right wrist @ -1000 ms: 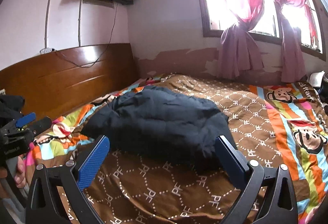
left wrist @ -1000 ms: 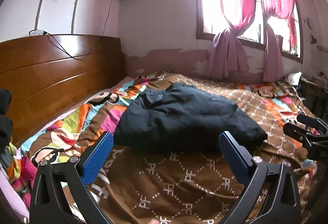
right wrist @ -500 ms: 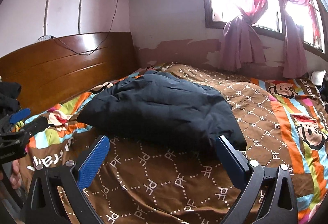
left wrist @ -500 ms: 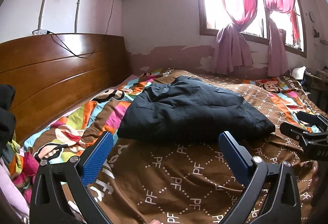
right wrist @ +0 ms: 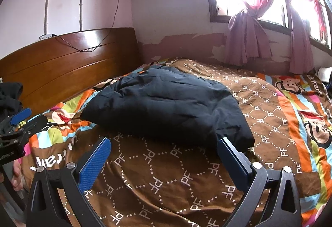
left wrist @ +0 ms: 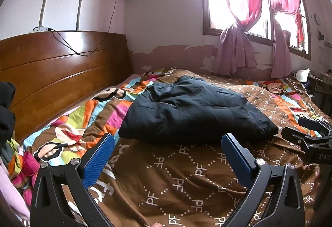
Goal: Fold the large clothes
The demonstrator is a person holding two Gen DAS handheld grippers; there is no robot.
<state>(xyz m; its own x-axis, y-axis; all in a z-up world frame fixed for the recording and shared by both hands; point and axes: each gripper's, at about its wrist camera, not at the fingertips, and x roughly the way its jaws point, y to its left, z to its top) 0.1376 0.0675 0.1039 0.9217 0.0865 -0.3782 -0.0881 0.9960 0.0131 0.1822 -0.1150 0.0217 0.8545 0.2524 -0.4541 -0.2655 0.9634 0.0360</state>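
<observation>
Both wrist cameras looked low across the bed (left wrist: 186, 175) toward the window wall, near the dark jacket (left wrist: 193, 110); the left view sat nearer the headboard (left wrist: 62, 65), the right further along, sharing jacket (right wrist: 166, 108), headboard (right wrist: 72, 61) and curtains (left wrist: 238, 46).

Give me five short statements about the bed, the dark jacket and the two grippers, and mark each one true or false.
1. The dark jacket lies in a bundle on the patterned bedspread. True.
2. The left gripper is shut on the jacket. False: its jaws stand wide apart, short of the jacket and holding nothing.
3. The right gripper is open and empty. True.
4. The jacket hangs from the wooden headboard. False: it lies on the bed, apart from the headboard.
5. Pink curtains are tied back at the window. True.
</observation>
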